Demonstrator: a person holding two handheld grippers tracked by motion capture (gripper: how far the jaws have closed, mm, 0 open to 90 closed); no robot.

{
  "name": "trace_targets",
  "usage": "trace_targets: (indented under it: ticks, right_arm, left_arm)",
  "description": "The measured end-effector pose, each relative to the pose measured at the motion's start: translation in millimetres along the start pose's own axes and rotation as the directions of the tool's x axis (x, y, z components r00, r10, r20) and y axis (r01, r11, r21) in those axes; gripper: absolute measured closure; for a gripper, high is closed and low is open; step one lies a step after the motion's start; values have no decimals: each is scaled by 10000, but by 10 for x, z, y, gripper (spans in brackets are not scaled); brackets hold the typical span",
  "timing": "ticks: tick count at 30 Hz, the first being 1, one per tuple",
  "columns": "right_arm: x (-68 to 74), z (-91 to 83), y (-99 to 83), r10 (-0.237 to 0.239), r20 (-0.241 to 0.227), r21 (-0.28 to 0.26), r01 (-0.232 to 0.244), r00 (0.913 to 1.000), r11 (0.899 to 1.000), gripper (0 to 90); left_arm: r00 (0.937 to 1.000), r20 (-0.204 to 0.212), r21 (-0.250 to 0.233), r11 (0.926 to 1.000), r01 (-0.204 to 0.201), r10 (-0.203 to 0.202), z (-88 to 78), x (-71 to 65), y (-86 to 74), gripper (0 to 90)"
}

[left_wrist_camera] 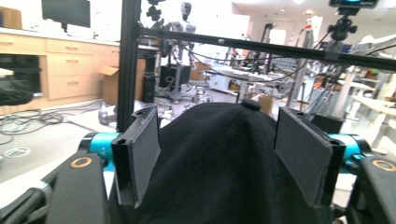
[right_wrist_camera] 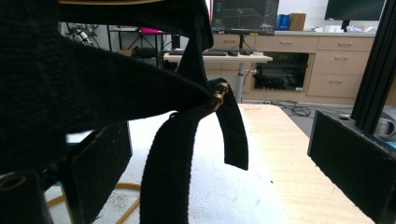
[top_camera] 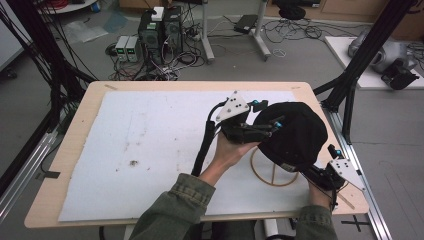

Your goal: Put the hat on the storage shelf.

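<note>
A black cap (top_camera: 295, 132) sits on a wooden ring stand (top_camera: 272, 175) at the right of the table. My left gripper (top_camera: 272, 125) is level at the cap's left side. In the left gripper view its jaws stand wide apart on either side of the cap's crown (left_wrist_camera: 219, 163), and the pads do not press on it. My right gripper (top_camera: 312, 172) is low at the cap's near right. In the right gripper view it is open, and the cap's back strap (right_wrist_camera: 163, 154) with its brass buckle (right_wrist_camera: 217, 98) hangs loose between the jaws.
A white foam sheet (top_camera: 150, 150) covers most of the wooden table (top_camera: 75, 130). Black frame posts (top_camera: 360, 65) rise just past the right edge. Computers and tangled cables (top_camera: 160, 35) lie on the floor beyond the far edge.
</note>
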State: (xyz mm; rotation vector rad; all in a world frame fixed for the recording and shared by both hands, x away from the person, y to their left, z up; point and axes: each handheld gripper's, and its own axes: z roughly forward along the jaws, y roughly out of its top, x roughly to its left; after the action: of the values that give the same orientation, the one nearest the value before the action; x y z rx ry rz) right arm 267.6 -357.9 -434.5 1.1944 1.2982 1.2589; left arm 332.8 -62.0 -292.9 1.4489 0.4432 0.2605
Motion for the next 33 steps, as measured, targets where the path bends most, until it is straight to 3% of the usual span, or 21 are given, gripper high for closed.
trace_targets:
  ticks: [6,13,21,33]
  right_arm:
    - [33,-5,5,10,-4,21,-10,10000,10000,55]
    - [47,-17,9,-7,-19,1,7,10000,10000,55]
    - [56,-44,18,96,108,-12,-95,9999,10000,55]
    - [88,-51,20,74,117,-10,-74,9999,10000,55]
  left_arm:
    - [9981,-467,63,9991,-409,412,-182,75,72,234]
    - [9895,-1237,33,9971,-754,752,-484,200,119,207]
    - [9780,-2049,35,9992,-401,400,-835,419,49,184]
    - [9576,-2844,-213,9983,-538,456,-1267,565,-48,180]
